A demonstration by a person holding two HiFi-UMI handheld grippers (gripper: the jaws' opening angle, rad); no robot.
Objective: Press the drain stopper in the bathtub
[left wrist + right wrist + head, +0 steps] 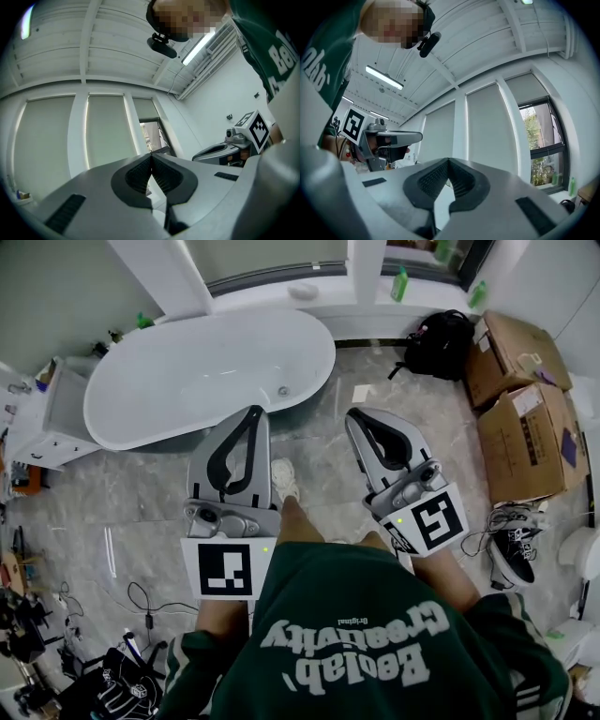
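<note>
Ahead of you on grey marbled floor: white oval bathtub, small round metal drain stopper in its basin. You held left tool and right tool clenched, empty.

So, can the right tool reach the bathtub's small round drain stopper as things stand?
Probably not yet: the shut right tool is held apart from the white oval bathtub, with grey marble floor between. Nothing covers the small round drain stopper, so the way looks free.
</note>
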